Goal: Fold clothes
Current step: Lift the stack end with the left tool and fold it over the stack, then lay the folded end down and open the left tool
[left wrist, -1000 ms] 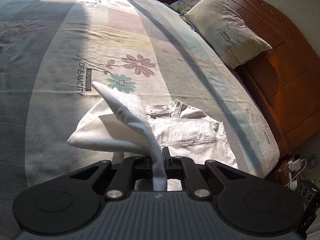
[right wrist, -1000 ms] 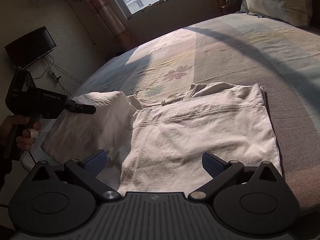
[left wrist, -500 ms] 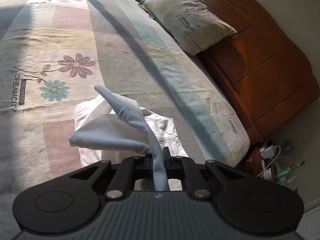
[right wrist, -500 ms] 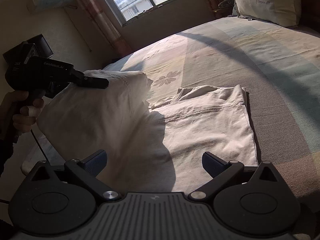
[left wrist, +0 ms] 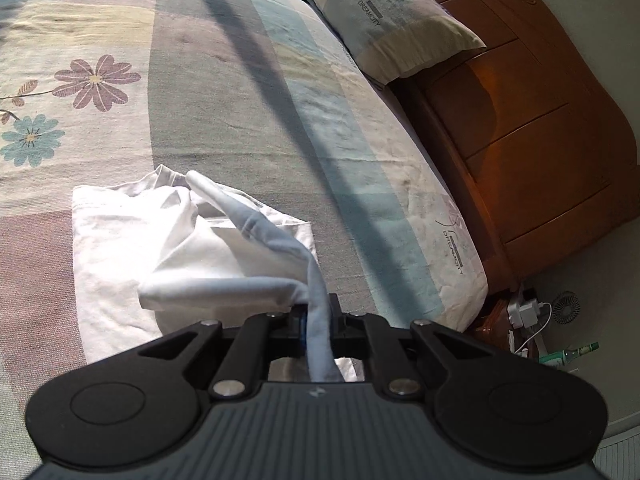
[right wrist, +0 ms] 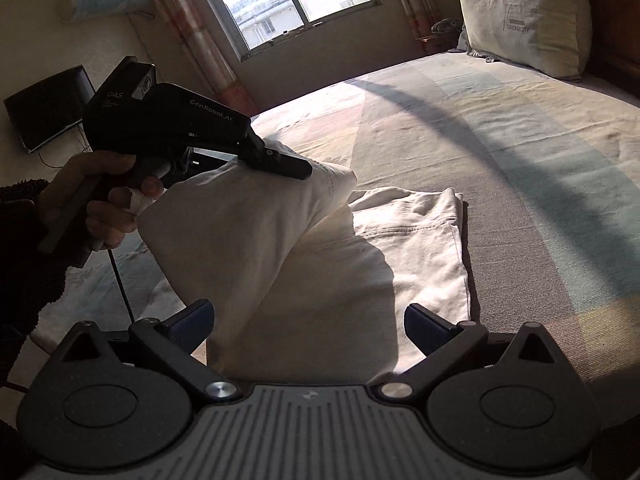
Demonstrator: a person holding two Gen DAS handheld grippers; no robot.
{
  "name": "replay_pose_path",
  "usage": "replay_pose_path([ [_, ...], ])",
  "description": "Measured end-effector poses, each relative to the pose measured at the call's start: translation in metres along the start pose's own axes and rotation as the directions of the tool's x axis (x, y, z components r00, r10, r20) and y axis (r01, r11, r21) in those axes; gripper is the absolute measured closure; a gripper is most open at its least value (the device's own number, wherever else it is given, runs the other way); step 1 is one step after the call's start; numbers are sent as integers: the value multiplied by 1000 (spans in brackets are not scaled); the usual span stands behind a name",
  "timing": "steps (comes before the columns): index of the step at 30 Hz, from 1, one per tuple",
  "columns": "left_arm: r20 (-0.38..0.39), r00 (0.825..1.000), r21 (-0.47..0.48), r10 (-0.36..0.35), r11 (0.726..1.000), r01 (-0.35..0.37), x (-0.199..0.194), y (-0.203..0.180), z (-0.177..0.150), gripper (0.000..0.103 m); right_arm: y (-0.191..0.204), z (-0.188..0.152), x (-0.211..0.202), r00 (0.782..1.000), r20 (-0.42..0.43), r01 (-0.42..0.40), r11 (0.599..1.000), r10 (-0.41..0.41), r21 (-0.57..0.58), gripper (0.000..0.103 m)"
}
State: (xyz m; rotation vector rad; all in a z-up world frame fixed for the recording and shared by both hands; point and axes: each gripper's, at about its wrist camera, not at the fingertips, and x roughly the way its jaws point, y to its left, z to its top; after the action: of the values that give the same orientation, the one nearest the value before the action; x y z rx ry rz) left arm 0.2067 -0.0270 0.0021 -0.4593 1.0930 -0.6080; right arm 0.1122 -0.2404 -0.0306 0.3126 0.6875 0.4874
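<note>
A white T-shirt point(right wrist: 400, 252) lies on the bed, partly folded. My left gripper point(left wrist: 318, 316) is shut on a pinched fold of the shirt point(left wrist: 248, 236) and holds that side lifted over the rest of it. In the right wrist view the left gripper point(right wrist: 296, 170) holds the raised flap point(right wrist: 240, 240) above the flat part. My right gripper point(right wrist: 308, 326) is open and empty, just above the shirt's near edge.
The bed sheet point(left wrist: 200, 80) has coloured blocks and flower prints. A pillow point(left wrist: 392, 12) lies by the wooden headboard point(left wrist: 540, 120). The bed's edge point(left wrist: 460, 272) drops to the floor with chargers and a small fan point(left wrist: 566, 308). A window point(right wrist: 296, 0) and a dark monitor point(right wrist: 48, 108) stand beyond the bed.
My left gripper has carried the pinched side of the shirt up and across over the flat part, toward the right. My right gripper has stayed open near the shirt's near edge.
</note>
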Motion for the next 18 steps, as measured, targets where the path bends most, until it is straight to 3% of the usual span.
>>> replay_pose_path([
  [18, -102, 993, -1, 52, 999, -52, 82, -16, 0, 96, -10, -2, -11, 998, 0, 66, 998, -66, -1, 0],
])
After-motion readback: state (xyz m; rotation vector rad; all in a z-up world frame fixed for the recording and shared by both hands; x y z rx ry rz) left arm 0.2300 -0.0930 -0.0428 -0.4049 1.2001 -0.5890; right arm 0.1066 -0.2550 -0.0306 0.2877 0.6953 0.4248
